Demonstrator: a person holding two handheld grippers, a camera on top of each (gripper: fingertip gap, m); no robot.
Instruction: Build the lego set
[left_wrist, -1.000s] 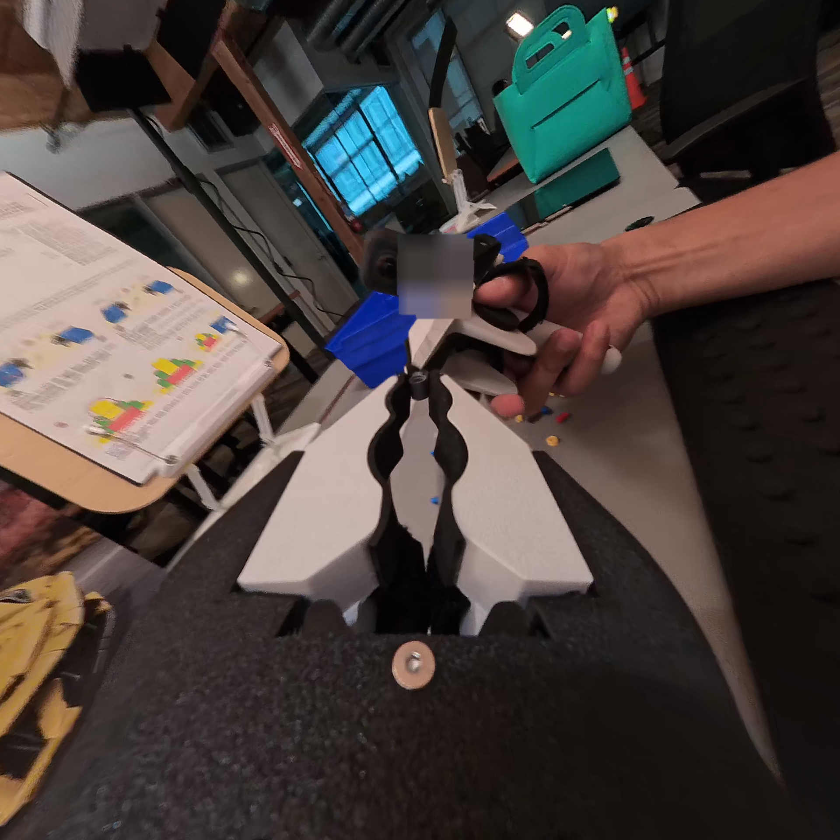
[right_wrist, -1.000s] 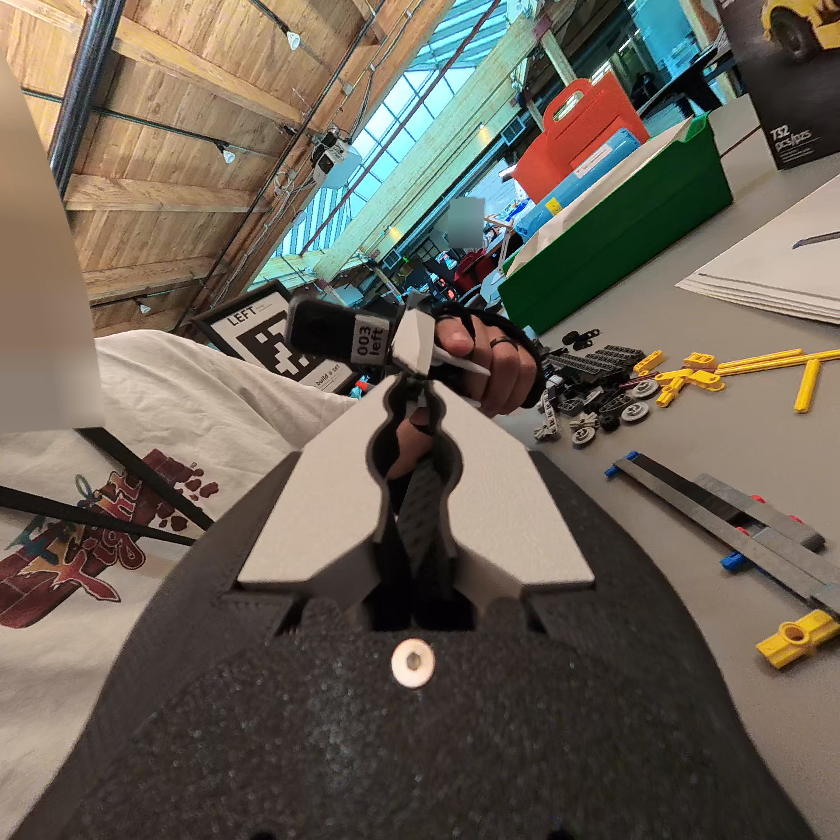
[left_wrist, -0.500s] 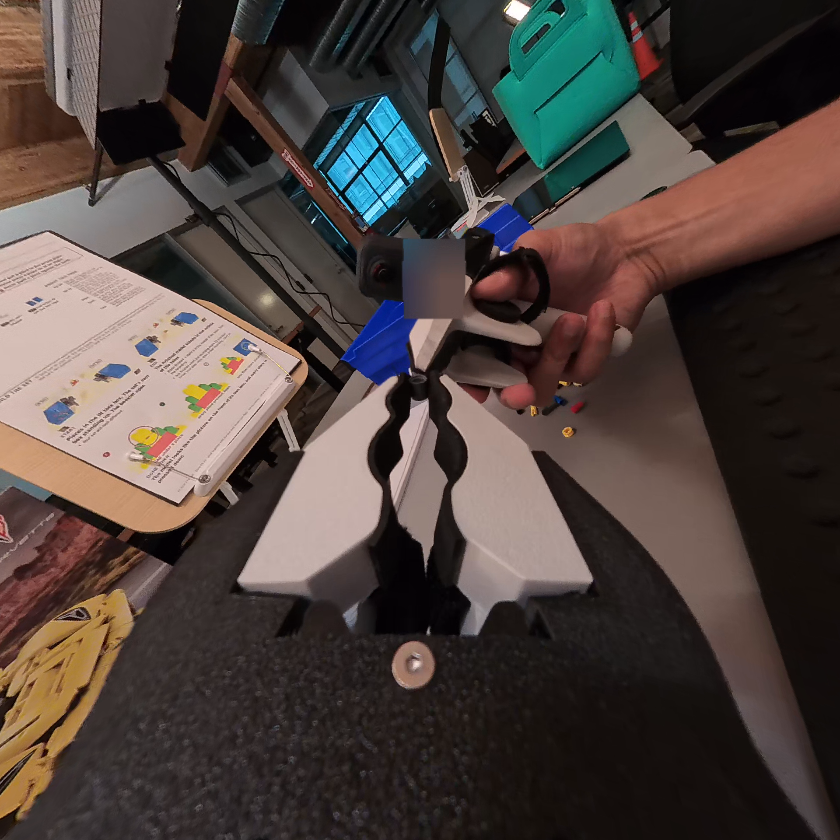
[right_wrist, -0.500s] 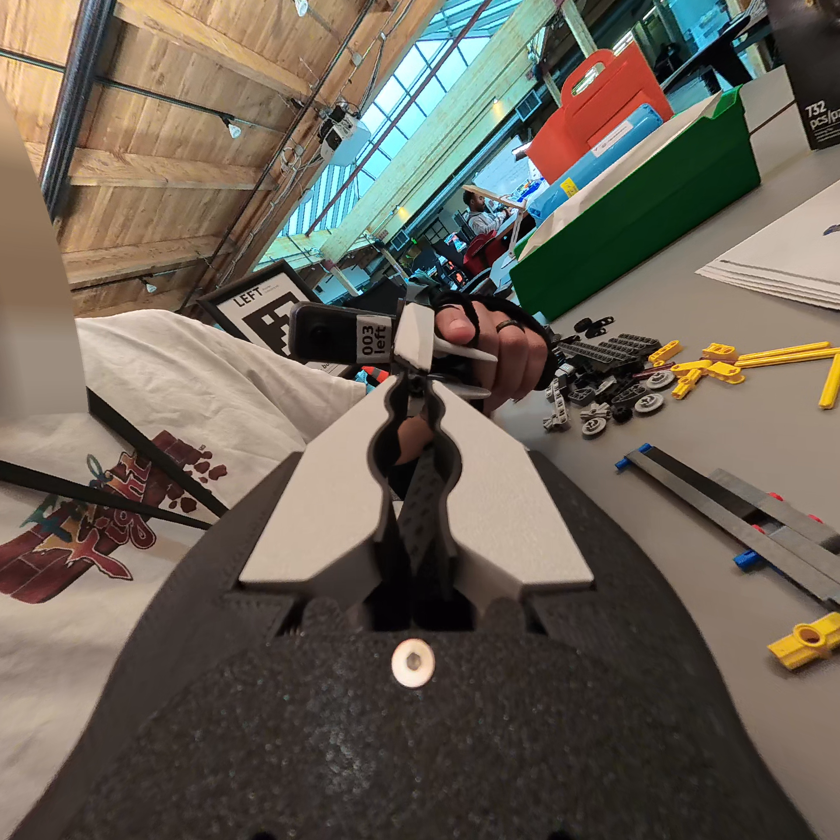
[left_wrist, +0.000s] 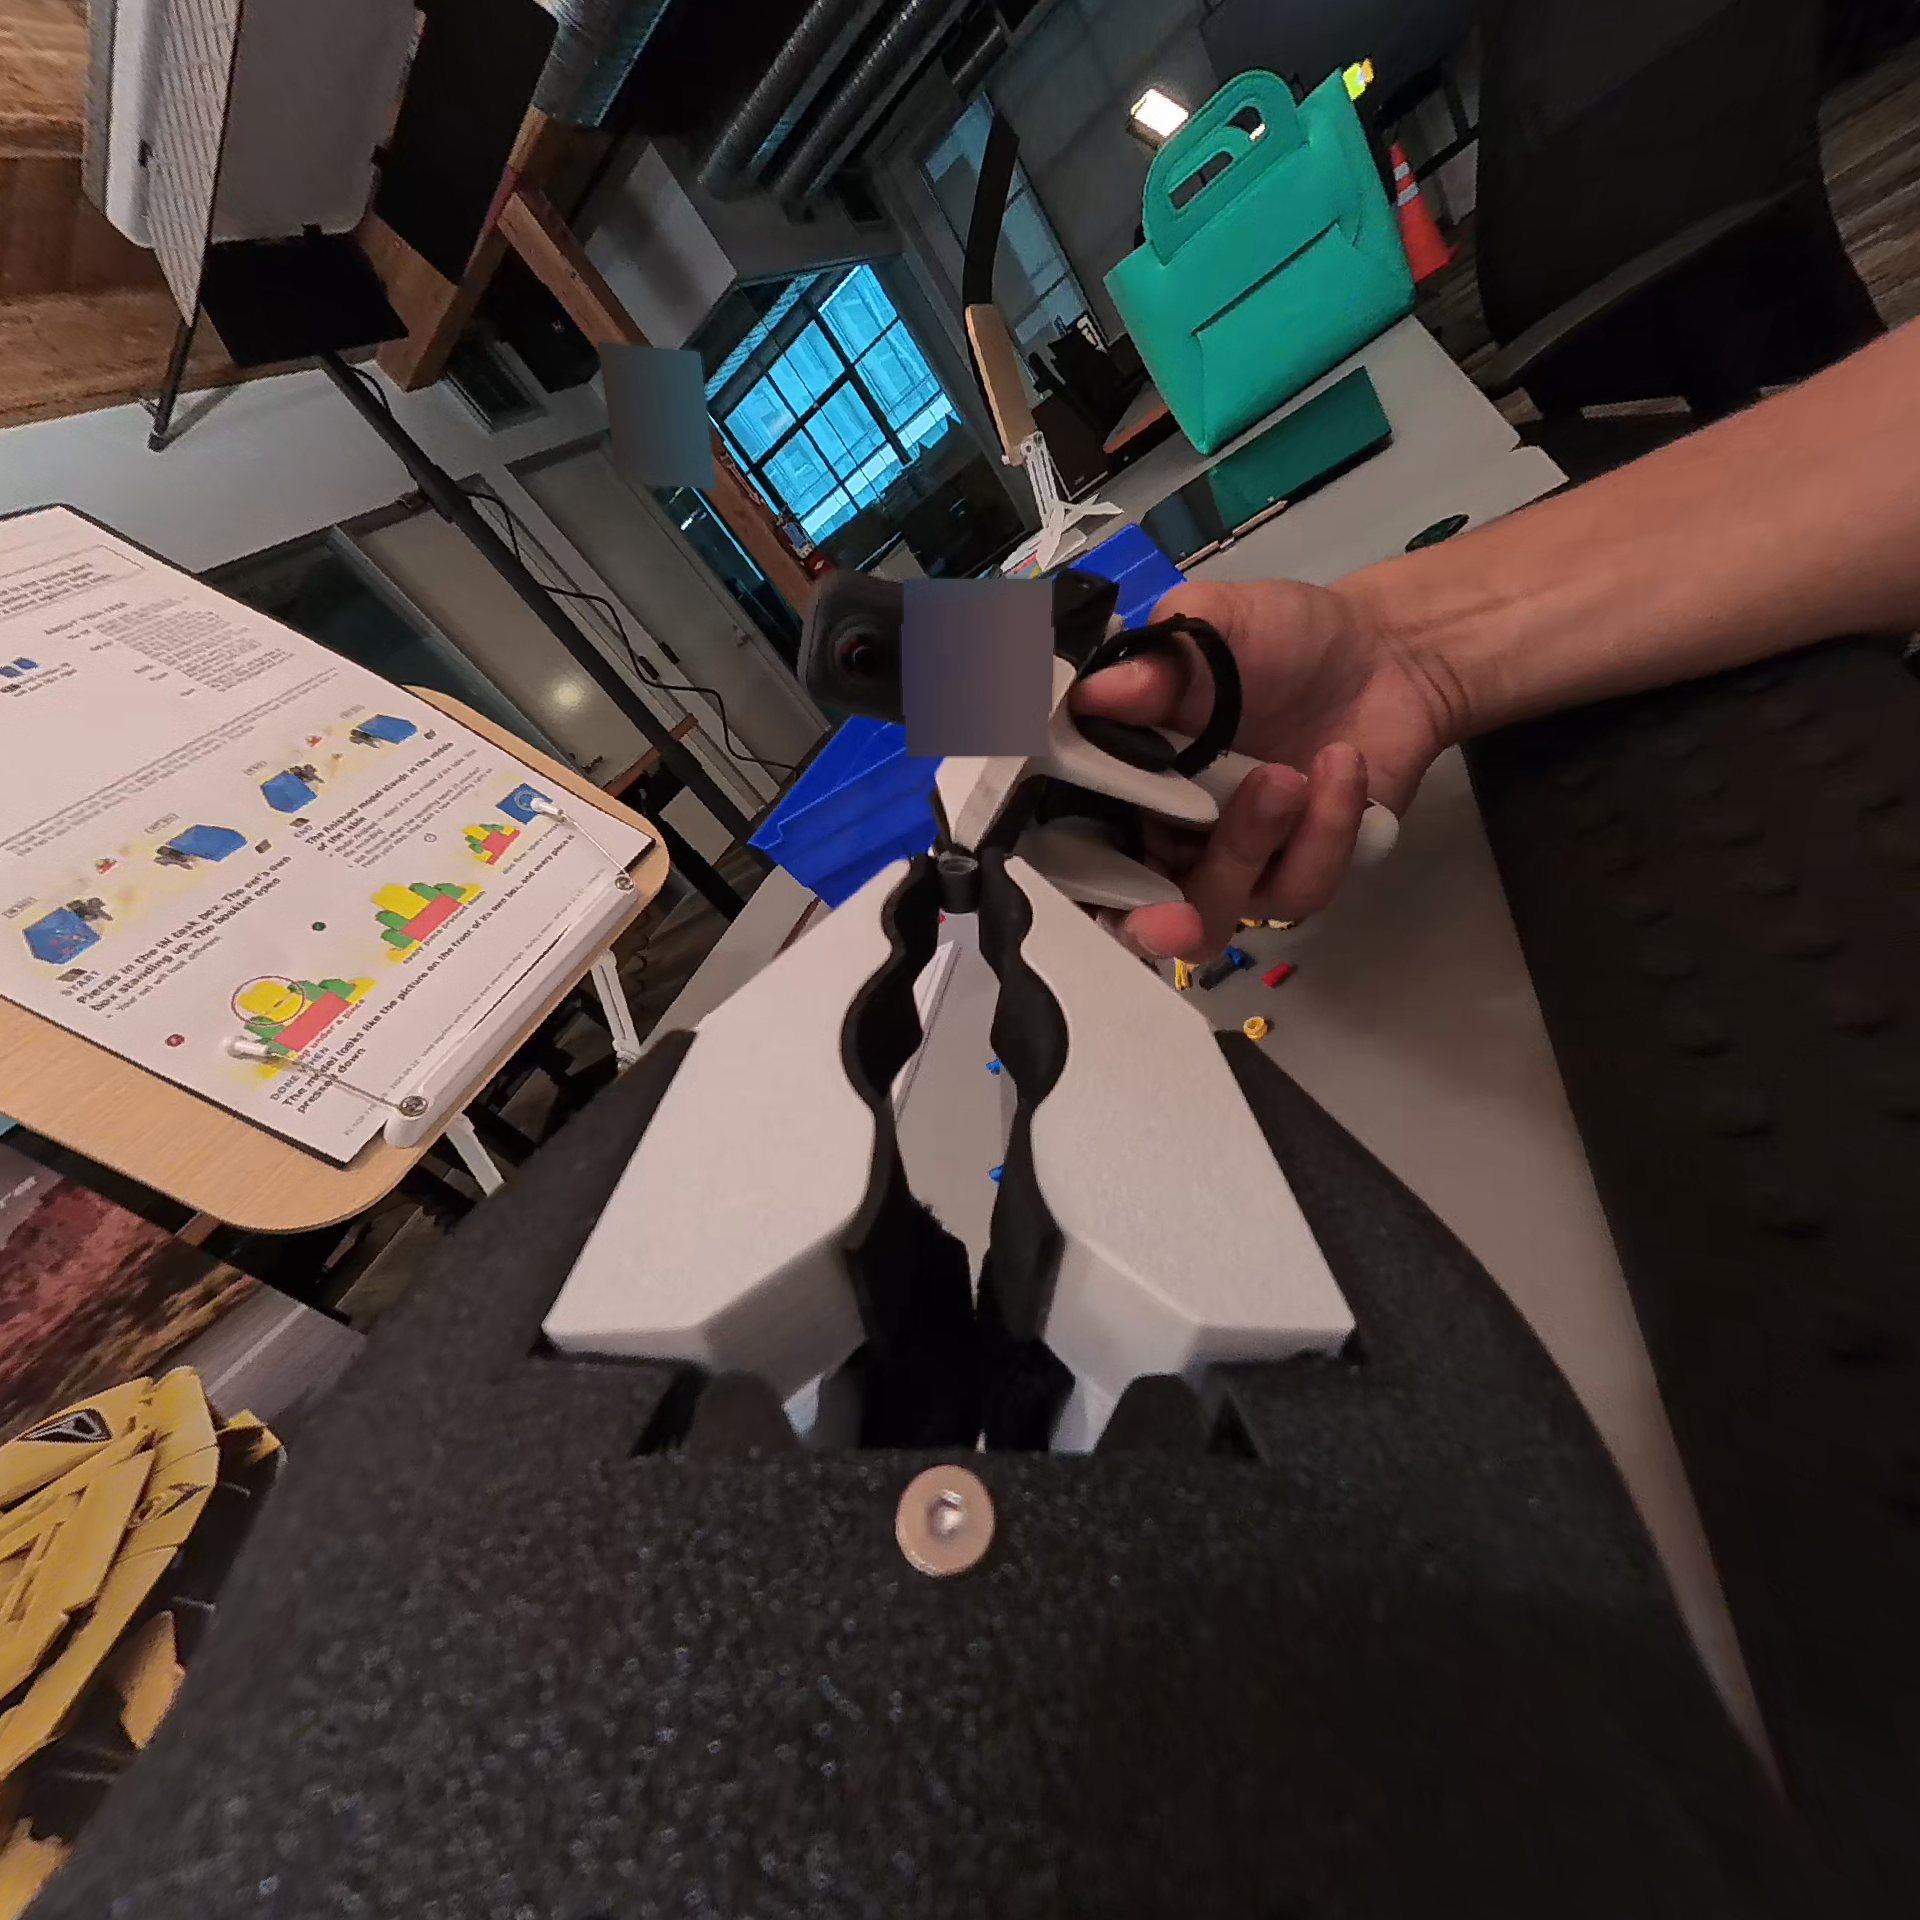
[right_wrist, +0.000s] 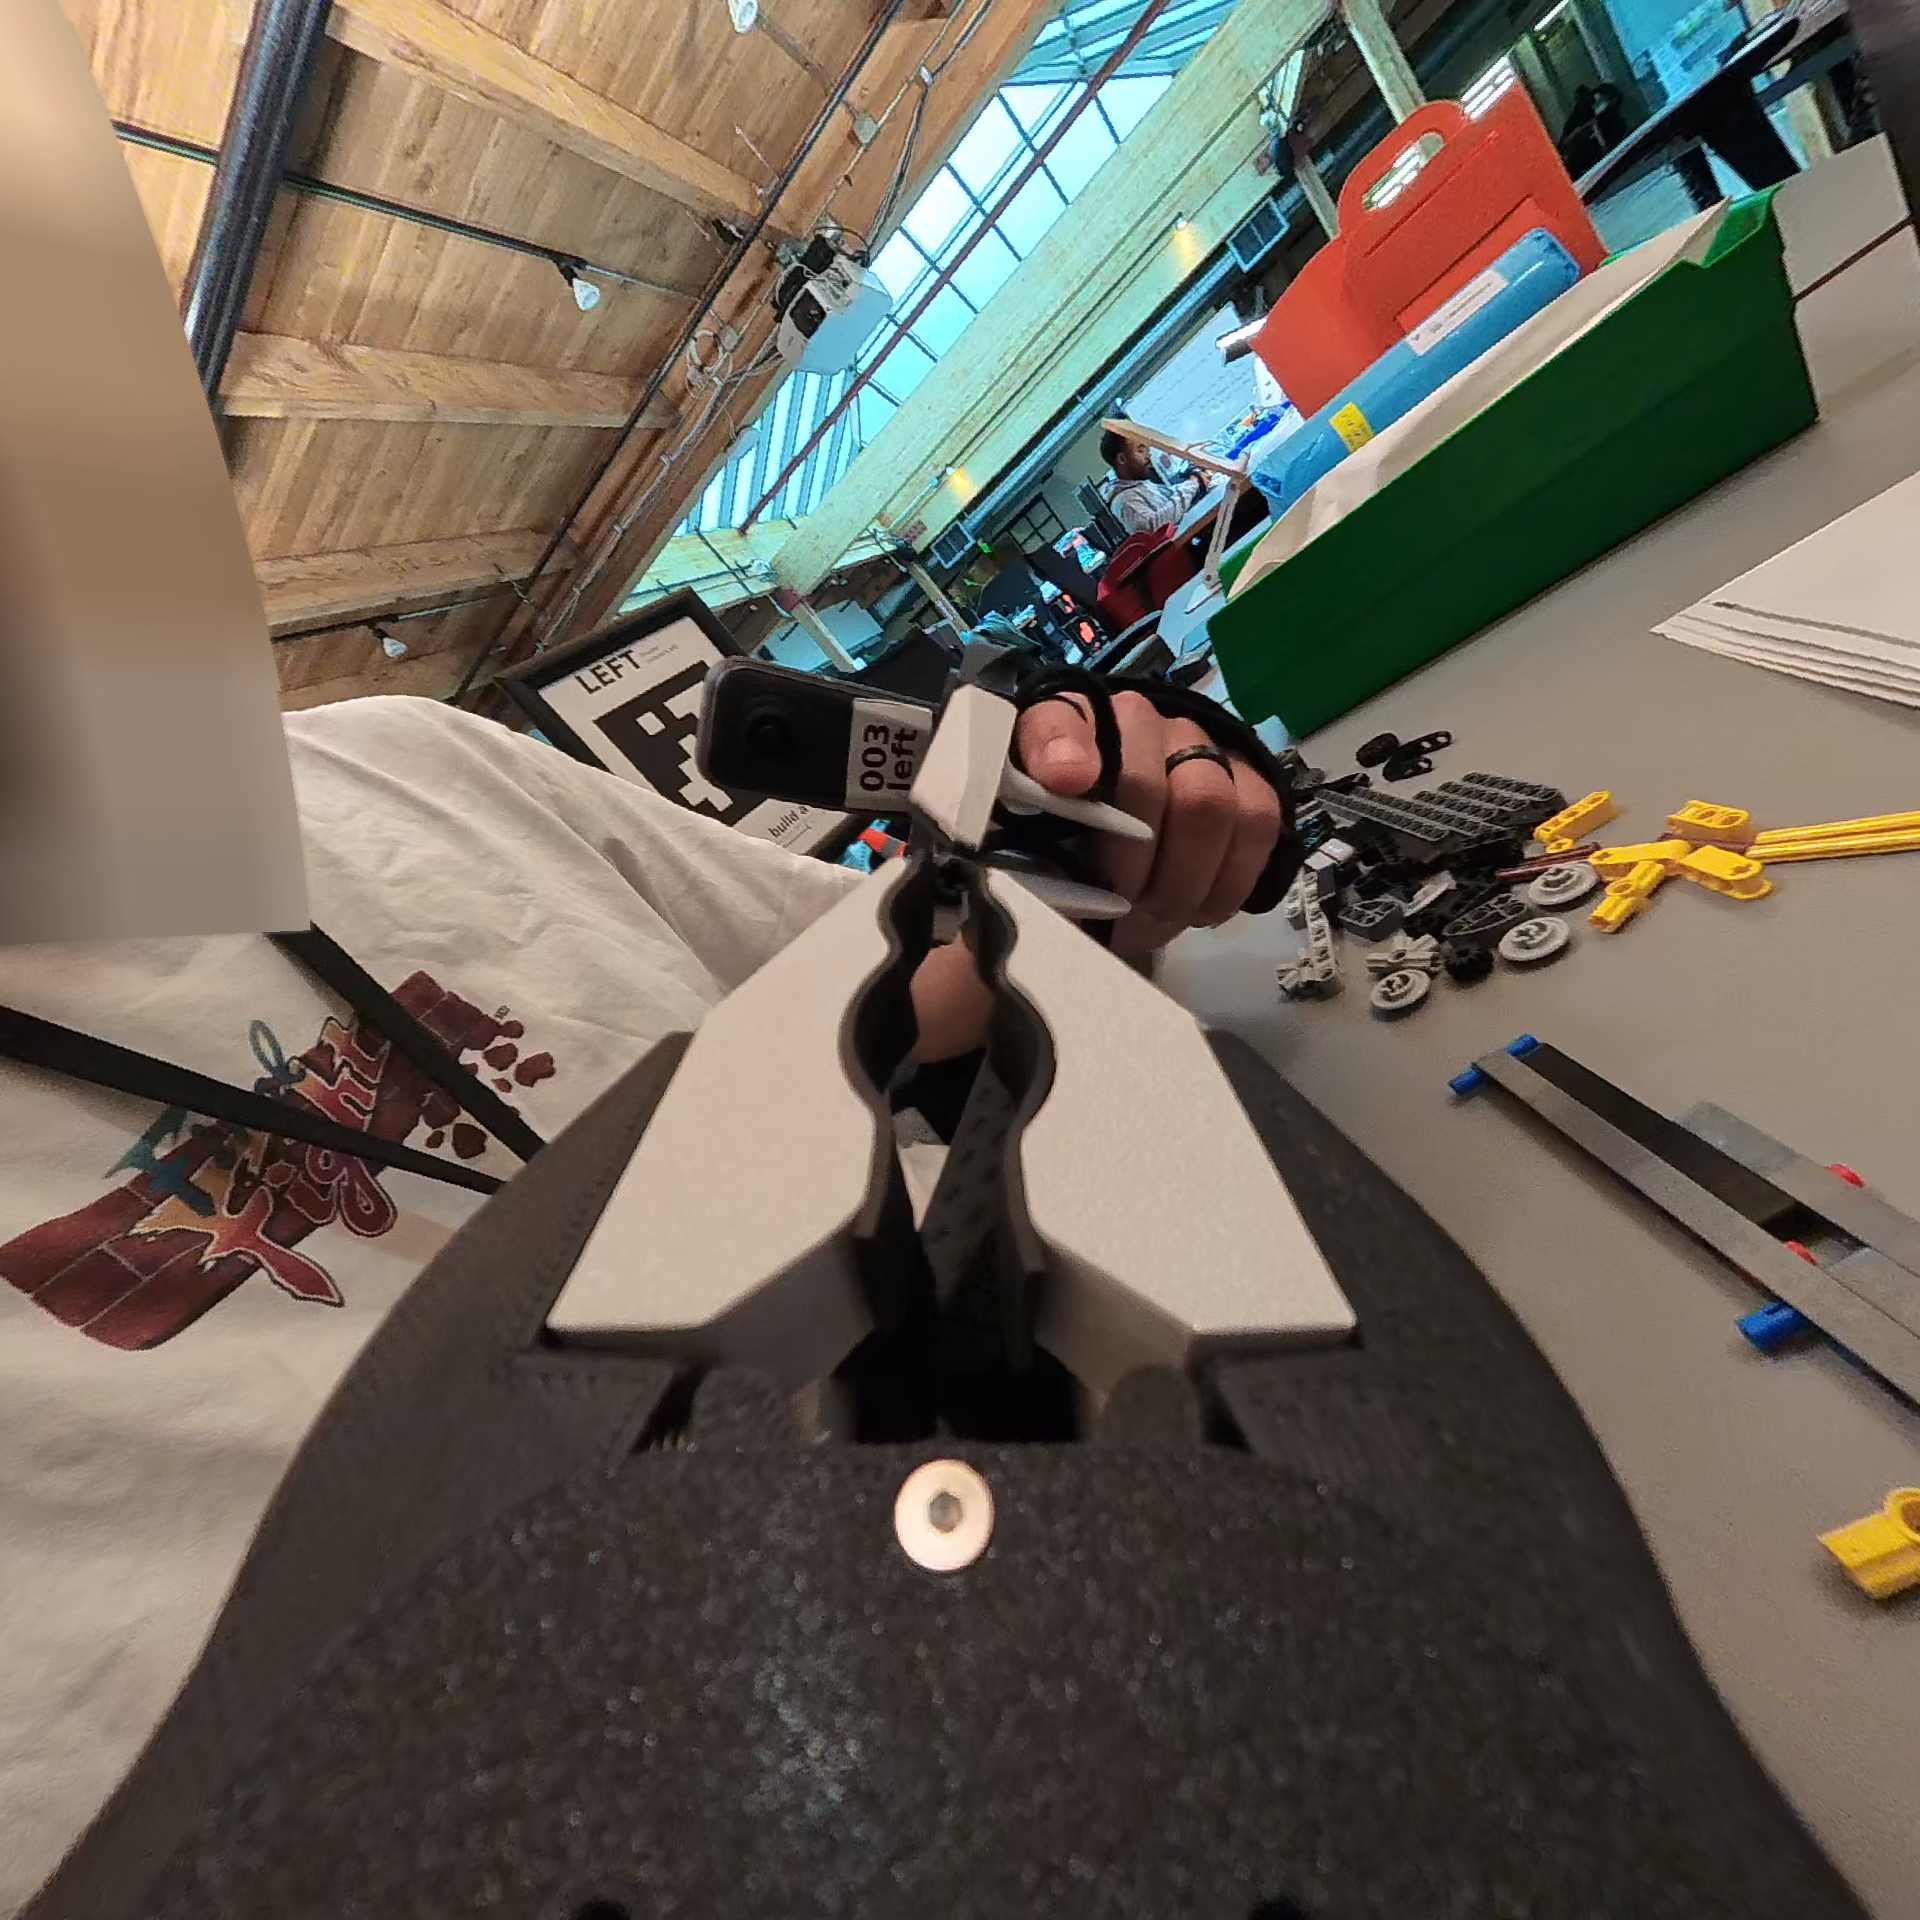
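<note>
My left gripper (left_wrist: 956, 888) is shut on a small dark grey connector (left_wrist: 957, 868) at its tips. My right gripper (right_wrist: 943, 896) is shut on a small black piece (right_wrist: 945, 881) at its tips. Both are held in the air above the grey table (right_wrist: 1558, 1039) and meet tip to tip. The right gripper, held by a hand, also shows in the left wrist view (left_wrist: 966, 821). The left one, held by a hand, also shows in the right wrist view (right_wrist: 940, 847). I cannot tell whether the two small pieces are joined. A dark dotted strip (right_wrist: 966, 1174) lies between my right fingers.
On the table lie a pile of grey and black parts (right_wrist: 1434, 883), yellow parts (right_wrist: 1683, 852), a long grey beam assembly (right_wrist: 1714, 1195), a yellow connector (right_wrist: 1881, 1548) and a green bin (right_wrist: 1538, 499). An instruction board (left_wrist: 312, 831), a blue bin (left_wrist: 852, 810) and loose pieces (left_wrist: 1247, 966) are nearby. The grippers are tip to tip, or close to it.
Both grippers stay shut and tip to tip. Both views have swung a little, so the instruction board and the parts pile have shifted in frame.
</note>
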